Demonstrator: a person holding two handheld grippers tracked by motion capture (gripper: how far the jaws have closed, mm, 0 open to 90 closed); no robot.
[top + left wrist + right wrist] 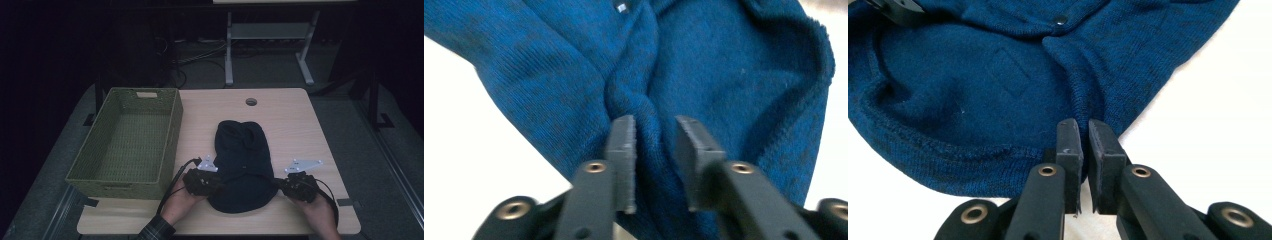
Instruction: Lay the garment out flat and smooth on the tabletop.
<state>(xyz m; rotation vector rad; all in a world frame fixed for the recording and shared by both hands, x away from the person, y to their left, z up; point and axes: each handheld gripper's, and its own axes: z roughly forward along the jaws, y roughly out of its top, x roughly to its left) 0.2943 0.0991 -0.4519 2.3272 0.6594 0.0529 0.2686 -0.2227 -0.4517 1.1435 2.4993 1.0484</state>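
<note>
A blue garment (242,165) is being held flat near the table's (295,115) front edge. Its left edge is being pinched by the left gripper (655,131), its right hem by the right gripper (1084,131). A basket (131,141) is sitting along the left edge; the back right stays open.

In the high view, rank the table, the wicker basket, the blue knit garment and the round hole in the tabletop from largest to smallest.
1. table
2. wicker basket, clearly smaller than the tabletop
3. blue knit garment, covering less area than the basket
4. round hole, by far the smallest
</note>
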